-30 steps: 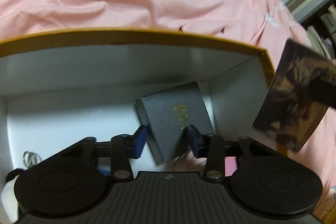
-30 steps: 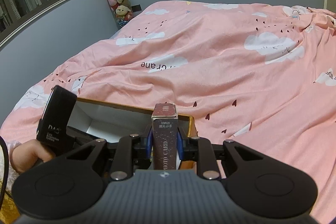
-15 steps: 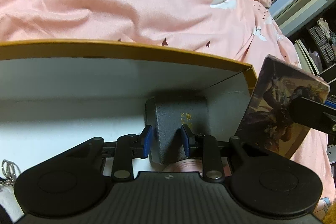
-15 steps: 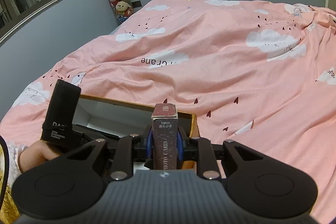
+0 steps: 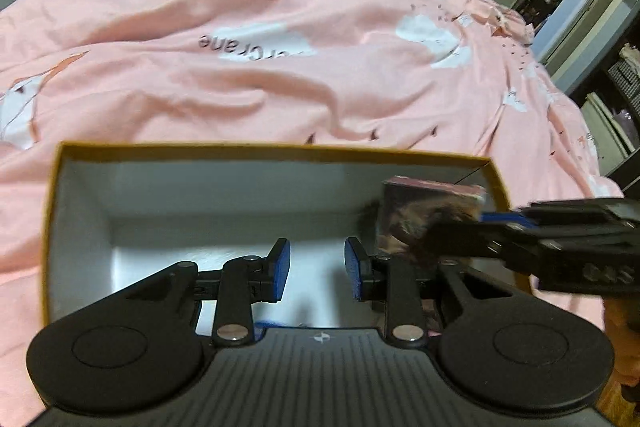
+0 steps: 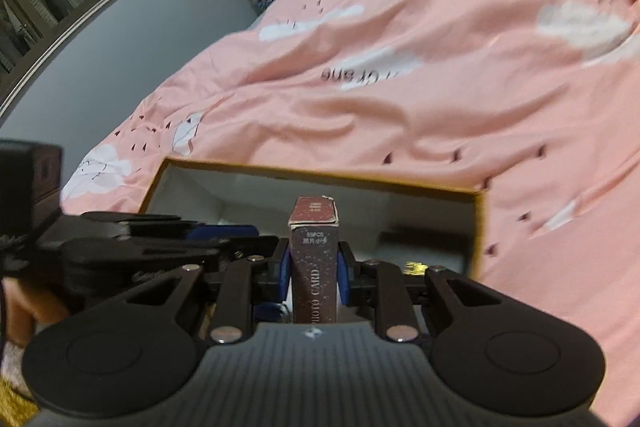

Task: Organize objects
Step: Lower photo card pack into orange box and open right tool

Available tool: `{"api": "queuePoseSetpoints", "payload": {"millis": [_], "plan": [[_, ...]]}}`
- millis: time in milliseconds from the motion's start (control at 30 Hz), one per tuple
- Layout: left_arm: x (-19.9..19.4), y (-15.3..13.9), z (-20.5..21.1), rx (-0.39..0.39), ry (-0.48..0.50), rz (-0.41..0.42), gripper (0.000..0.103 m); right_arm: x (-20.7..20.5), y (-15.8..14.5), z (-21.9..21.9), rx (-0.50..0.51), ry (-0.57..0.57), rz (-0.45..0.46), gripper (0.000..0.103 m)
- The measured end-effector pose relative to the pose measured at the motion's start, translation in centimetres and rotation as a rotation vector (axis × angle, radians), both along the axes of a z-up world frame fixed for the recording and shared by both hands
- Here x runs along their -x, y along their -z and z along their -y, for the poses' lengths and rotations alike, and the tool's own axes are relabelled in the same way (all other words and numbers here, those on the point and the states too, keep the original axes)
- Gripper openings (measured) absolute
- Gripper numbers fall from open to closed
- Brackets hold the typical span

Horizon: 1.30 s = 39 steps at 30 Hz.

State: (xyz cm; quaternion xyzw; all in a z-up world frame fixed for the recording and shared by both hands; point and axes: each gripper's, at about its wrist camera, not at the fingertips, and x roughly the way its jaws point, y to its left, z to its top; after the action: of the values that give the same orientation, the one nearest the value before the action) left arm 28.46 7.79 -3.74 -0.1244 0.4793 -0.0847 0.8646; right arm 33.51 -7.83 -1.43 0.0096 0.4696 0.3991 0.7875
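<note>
Maroon photo card box (image 6: 314,259), upright, narrow side w/ "PHOTO CARD" text facing cam, top flap a bit frayed, pinched in right hand-held gripper (image 6: 313,273) over open gold-rimmed box (image 5: 280,148), white inside, on pink bed.

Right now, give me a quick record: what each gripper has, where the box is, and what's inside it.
left gripper: jaws apart, nothing between them, over the box
right gripper: shut on the card pack, above the box's right end
box: open, yellow rim, white inside, on the pink bedspread
box contents: dark item with gold print at right end; rest hidden
</note>
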Motion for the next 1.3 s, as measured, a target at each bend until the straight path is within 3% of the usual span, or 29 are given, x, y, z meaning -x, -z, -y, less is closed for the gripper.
{"api": "queuePoseSetpoints", "payload": {"millis": [333, 533, 833, 967, 1300], "plan": [[1.1, 1.4, 0.3, -0.068, 0.128, -0.031, 0.038, -2.5, 4.3, -3.8, 0.035, 0.013, -0.126, 0.024], [1.3, 2.5, 2.2, -0.142, 0.114, -0.028, 0.038, -3.2, 5.1, -4.4, 0.035, 0.007, -0.153, 0.024], [1.2, 4.0, 3.3, -0.118, 0.0, -0.052, 0.038, -3.0, 5.1, -5.4, 0.137, -0.003, -0.063, 0.025], [1.0, 4.3, 3.3, -0.112, -0.034, -0.05, 0.038, -2.5, 4.5, -5.7, 0.182, -0.011, 0.031, 0.031], [2.6, 3.1, 2.6, -0.118, -0.046, 0.009, 0.038, -1.1, 2.8, -4.6, 0.251, -0.062, 0.116, 0.034]]}}
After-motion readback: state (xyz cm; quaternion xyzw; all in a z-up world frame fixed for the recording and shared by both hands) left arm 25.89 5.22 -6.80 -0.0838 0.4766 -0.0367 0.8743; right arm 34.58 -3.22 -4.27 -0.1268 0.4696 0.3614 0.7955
